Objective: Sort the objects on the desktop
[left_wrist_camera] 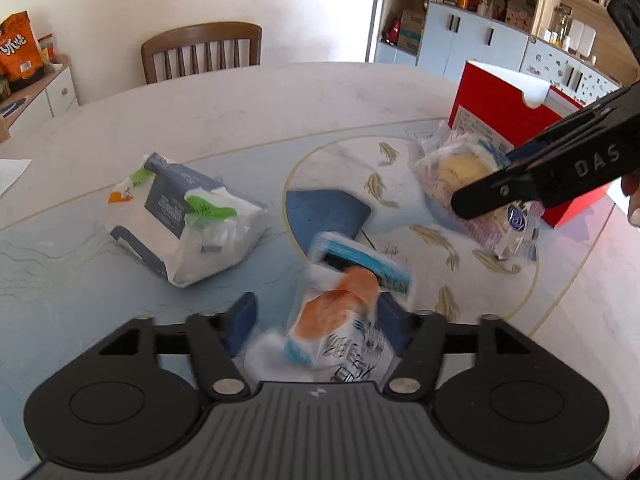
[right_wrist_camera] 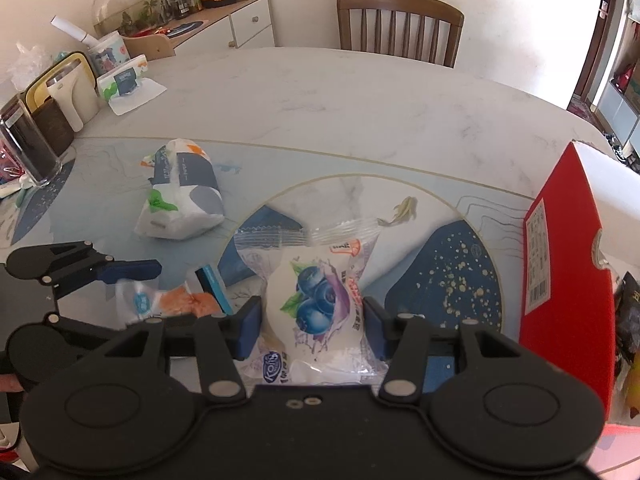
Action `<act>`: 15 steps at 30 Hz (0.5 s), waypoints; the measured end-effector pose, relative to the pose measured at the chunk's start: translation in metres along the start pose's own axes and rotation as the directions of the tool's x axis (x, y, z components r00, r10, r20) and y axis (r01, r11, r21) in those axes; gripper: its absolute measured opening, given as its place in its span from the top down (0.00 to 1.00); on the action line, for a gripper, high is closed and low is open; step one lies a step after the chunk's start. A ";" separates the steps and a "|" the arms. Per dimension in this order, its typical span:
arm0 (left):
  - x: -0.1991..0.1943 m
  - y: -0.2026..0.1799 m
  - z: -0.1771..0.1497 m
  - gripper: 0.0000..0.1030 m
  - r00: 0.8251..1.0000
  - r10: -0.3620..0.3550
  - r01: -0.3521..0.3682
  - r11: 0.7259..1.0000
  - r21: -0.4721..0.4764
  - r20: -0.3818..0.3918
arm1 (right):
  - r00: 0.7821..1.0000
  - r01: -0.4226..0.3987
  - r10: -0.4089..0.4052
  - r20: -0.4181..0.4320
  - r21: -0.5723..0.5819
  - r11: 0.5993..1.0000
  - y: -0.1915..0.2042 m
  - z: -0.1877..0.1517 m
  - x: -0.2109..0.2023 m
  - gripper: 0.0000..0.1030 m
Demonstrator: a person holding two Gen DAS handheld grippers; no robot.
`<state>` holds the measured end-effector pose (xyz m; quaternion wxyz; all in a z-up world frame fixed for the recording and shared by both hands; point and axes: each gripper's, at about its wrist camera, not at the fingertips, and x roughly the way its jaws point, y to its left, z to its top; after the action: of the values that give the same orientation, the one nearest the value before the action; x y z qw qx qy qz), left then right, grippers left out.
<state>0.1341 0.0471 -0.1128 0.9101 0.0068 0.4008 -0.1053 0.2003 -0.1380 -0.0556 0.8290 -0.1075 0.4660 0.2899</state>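
The right gripper (right_wrist_camera: 312, 324) was clamped on a clear-wrapped blueberry bun packet (right_wrist_camera: 320, 304), low center of frame. The left gripper (left_wrist_camera: 316, 320) had a blurry orange-and-white snack packet (left_wrist_camera: 340, 320) between its blue pads (left_wrist_camera: 394, 320), though I couldn't tell if it was squeezing. A red cardboard box (right_wrist_camera: 560, 272) stood at right.

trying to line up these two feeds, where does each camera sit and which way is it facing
Left wrist: sits on the left gripper, angled down over the table toward the chair; its own fingers flank an orange snack packet; the right gripper comes in from the right.
Right wrist: sits on the right gripper, angled down toward the same chair; its pads press a blueberry packet; the left gripper shows at left.
Shared: tissue pack, red box, both packets, the table and chair.
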 end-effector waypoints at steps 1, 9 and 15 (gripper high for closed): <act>-0.001 0.000 -0.001 0.29 1.000 -0.006 0.006 1.000 0.001 -0.004 | 1.000 -0.001 0.001 0.001 0.003 1.000 0.000 0.000 -0.001 0.50; -0.003 -0.004 -0.011 0.30 0.999 -0.023 0.023 1.000 -0.003 -0.045 | 1.000 -0.004 0.004 0.002 0.015 1.000 -0.003 -0.005 -0.007 0.50; -0.005 -0.004 -0.008 0.62 0.998 -0.052 0.051 0.998 -0.027 -0.046 | 1.000 -0.008 0.008 -0.004 0.024 1.000 -0.004 -0.010 -0.010 0.50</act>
<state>0.1237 0.0453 -0.1142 0.8974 -0.0127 0.4235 -0.1233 0.1920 -0.1498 -0.0526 0.8281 -0.0964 0.4717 0.2872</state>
